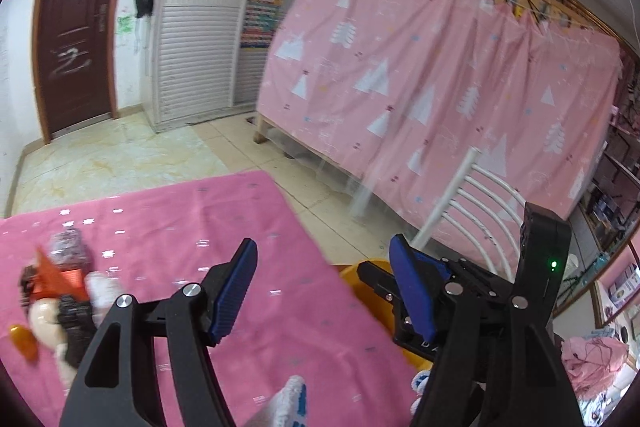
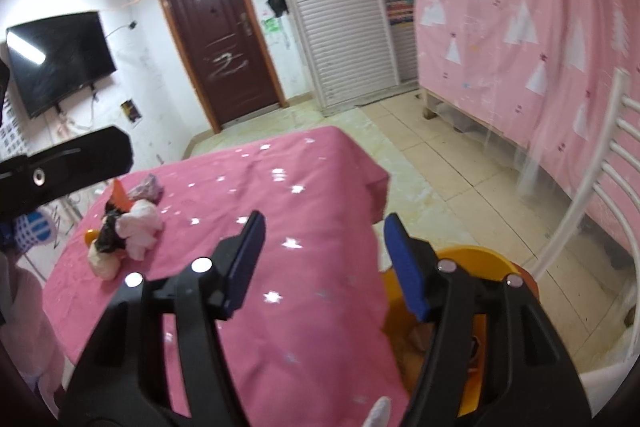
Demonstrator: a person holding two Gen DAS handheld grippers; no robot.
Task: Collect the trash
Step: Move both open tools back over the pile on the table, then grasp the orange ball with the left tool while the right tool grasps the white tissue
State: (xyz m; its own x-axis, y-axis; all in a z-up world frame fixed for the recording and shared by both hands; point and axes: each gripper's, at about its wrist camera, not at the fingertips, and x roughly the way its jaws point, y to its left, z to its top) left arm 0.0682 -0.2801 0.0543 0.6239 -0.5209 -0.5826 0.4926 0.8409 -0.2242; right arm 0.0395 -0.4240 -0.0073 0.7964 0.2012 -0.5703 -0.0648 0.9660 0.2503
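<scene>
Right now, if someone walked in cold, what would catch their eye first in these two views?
Probably the pink tablecloth filling the foreground, with a small heap of trash near its far left corner. Next, the yellow bin beside the table's right edge, under the right gripper, whose jaws stand open and empty. Behind, a pink tree-print curtain dominates the right.

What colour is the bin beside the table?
The bin is yellow-orange; the right wrist view shows it best, just past the pink tablecloth's edge.

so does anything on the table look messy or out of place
Yes: a heap of trash sits on the pink tablecloth near its far left side, with crumpled white tissue, black scraps and orange bits. The rest of the cloth looks bare.
</scene>
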